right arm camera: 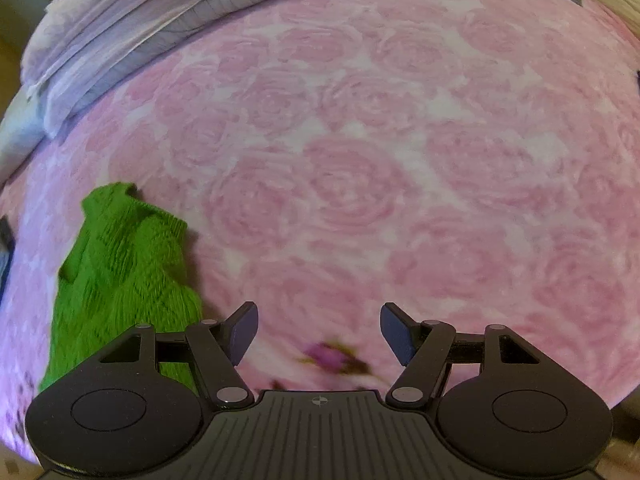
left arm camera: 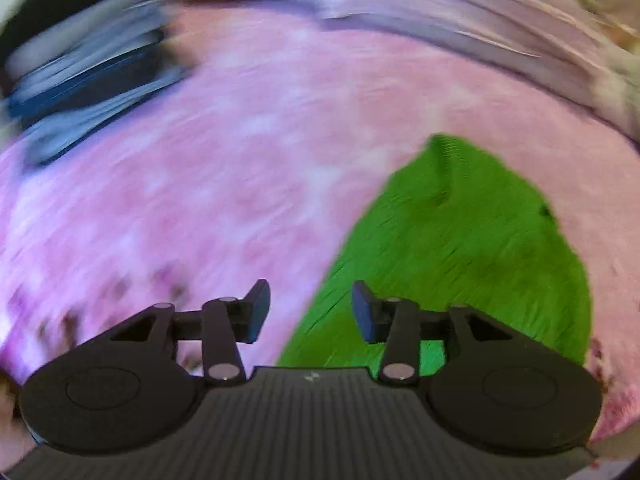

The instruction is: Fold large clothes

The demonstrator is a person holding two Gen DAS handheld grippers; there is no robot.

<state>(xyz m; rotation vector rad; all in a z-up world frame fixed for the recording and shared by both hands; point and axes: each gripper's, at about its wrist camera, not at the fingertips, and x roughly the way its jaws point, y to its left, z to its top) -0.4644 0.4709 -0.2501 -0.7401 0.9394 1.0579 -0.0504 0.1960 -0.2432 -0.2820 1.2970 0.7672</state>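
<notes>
My left gripper [left arm camera: 310, 310] hangs released above the green sweater's [right arm camera: 120, 276] left edge. The sweater lies folded on the pink rose blanket [right arm camera: 360, 160]. Right of it, my right gripper [right arm camera: 319, 332] gapes empty over bare blanket.

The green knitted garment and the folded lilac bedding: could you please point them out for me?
green knitted garment [right arm camera: 120, 264]: right wrist view, middle of the knit.
folded lilac bedding [right arm camera: 120, 28]: right wrist view, upper layer of the stack.

Knit garment [right arm camera: 120, 272] lies on bedspread [right arm camera: 400, 180], lower left of right wrist frame; folded bedding [right arm camera: 132, 40] on it at upper left; lower right in left wrist frame.
</notes>
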